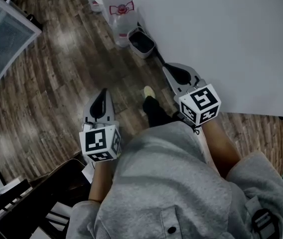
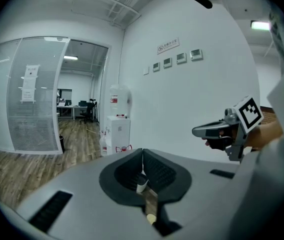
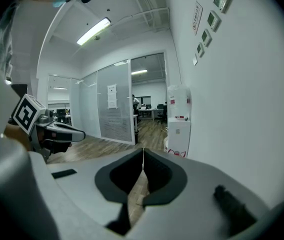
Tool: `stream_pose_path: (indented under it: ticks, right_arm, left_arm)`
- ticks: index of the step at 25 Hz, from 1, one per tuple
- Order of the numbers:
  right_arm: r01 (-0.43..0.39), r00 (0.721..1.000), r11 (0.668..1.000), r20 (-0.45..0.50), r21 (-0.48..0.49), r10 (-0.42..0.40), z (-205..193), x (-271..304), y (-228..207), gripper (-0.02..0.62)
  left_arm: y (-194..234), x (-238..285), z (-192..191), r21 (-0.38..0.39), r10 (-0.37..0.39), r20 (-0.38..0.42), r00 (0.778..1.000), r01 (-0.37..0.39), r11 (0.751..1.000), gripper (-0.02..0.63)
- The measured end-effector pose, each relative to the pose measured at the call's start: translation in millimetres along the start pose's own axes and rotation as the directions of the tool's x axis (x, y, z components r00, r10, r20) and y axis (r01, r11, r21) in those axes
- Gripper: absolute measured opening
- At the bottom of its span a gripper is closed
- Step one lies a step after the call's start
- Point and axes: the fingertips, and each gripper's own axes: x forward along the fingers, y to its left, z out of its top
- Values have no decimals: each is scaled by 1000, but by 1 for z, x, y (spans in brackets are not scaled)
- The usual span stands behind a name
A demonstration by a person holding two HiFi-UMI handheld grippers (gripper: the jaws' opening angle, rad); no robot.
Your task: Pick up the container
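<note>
Overhead, a person in a grey hoodie (image 1: 181, 183) is holding a two-jaw gripper in each hand out in front of the body, above a wooden floor (image 1: 57, 83). A water dispenser (image 1: 115, 1) is standing against a white wall (image 1: 221, 34) and serves here as the landmark. Both tools are pointing toward the water dispenser and tilting slightly down.

The left gripper (image 1: 103, 94) is clenched. In the left gripper view its two dark pads are meeting in a thin line and gripping nothing. The right gripper (image 1: 169, 67) is clenched too, with its pads pressing together and nothing between them in the right gripper view. They seem to be carried side by side like this because the person is only approaching: one shoe (image 1: 149, 92) is showing ahead of the body, on the side facing the water dispenser.

The only thing looking like a container is a small dark bin (image 1: 141, 43); taking it for the task's thing is a judgement. It is sitting on the floor just beside the water dispenser, on the side nearer the person. It is lying well ahead of both tools, touching neither. The right gripper is pointing almost straight at it and is the nearer one. The left gripper is trailing farther from the water dispenser. Either tool will likely be needing to open before grasping the bin
</note>
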Motion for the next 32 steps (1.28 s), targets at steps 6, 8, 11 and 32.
stream_pose_path:
  ticks: [6, 8, 11, 32]
  right_arm:
    - [-13, 1000, 1000, -22, -10, 13, 2, 44, -47, 28]
    - [-25, 999, 1000, -27, -3, 25, 4, 57, -62, 28]
    - [-46, 998, 999, -30, 1, 46, 9, 73, -82, 28]
    - [-100, 994, 995, 35, 18, 99, 57, 167, -168, 28]
  left_arm:
    - [3, 67, 15, -2, -17, -26, 1000, 17, 1000, 15]
    - [2, 87, 19, -1, -16, -38, 999, 16, 1000, 15]
    - [2, 111, 27, 1, -8, -52, 999, 9, 1000, 15]
    - [22, 233, 81, -4, 65, -64, 996, -66, 998, 15]
